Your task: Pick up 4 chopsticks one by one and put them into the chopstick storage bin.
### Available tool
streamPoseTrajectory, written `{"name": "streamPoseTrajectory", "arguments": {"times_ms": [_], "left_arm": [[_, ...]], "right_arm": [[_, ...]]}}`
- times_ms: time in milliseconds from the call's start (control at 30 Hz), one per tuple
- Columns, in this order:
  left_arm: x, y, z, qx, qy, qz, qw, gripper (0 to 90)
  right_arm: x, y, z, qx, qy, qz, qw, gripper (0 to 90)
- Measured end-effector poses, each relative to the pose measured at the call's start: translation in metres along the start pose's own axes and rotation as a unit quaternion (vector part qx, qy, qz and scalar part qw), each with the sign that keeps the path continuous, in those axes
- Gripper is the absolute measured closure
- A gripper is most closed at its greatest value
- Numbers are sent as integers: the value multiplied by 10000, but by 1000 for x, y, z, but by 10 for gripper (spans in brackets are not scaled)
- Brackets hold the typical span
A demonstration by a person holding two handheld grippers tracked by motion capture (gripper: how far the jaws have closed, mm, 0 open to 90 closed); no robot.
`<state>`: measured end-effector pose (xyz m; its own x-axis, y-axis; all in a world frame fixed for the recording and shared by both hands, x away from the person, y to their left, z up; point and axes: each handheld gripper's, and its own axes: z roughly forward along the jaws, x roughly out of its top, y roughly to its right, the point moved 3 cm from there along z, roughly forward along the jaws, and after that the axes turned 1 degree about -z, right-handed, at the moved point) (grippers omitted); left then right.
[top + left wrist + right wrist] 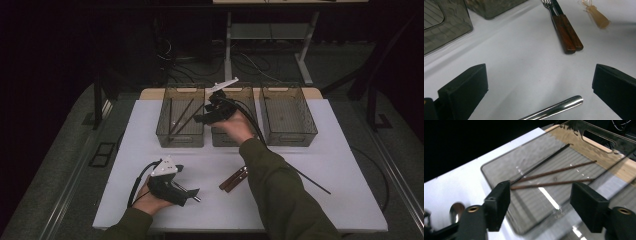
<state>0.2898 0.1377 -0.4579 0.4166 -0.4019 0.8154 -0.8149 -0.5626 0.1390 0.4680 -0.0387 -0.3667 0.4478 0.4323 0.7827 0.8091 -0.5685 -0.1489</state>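
A person sits at a white surface [320, 165] with hand-held tongs in each hand, sorting cutlery into three smoky clear bins along the top of the frame.

The left tongs [192, 194] rest at the lower left of the high view, jaws spread wide and holding nothing. Directly between and just short of their jaws lies a shiny metal handle [556, 108]. In the left gripper view it runs from the bottom centre up and to the right, slantwise across the jaw opening, its rounded end nearer the right-hand jaw. I judge the left tongs are the ones placed to take it, needing only a short push forward before closing.

Farther off, at centre right of the high view, a wooden-handled fork and knife [233, 179] lie side by side, touching, their long axis slanting up to the right.

The right tongs [201, 119] hover at upper centre, over the near right edge of the left bin [172, 136], jaws apart and empty. Three thin dark chopsticks [554, 172] lie inside that bin, fanned out lengthwise along its floor. The right bin [287, 114] sits well apart at upper right.
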Motion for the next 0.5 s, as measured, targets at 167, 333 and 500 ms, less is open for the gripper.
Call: {"name": "streamPoseTrajectory", "arguments": {"times_ms": [167,333,500], "left_arm": [[0,0,0,8,10,-1,10000,0],[0,0,0,9,20,9,10000,0],[0,0,0,28,-21,-1,10000,0]], "right_arm": [[-11,5,-23,-38,110,-71,9999,290],[-22,7,-43,12,269,-50,9996,287],[-33,9,-61,-22,329,-90,9994,273]]}}
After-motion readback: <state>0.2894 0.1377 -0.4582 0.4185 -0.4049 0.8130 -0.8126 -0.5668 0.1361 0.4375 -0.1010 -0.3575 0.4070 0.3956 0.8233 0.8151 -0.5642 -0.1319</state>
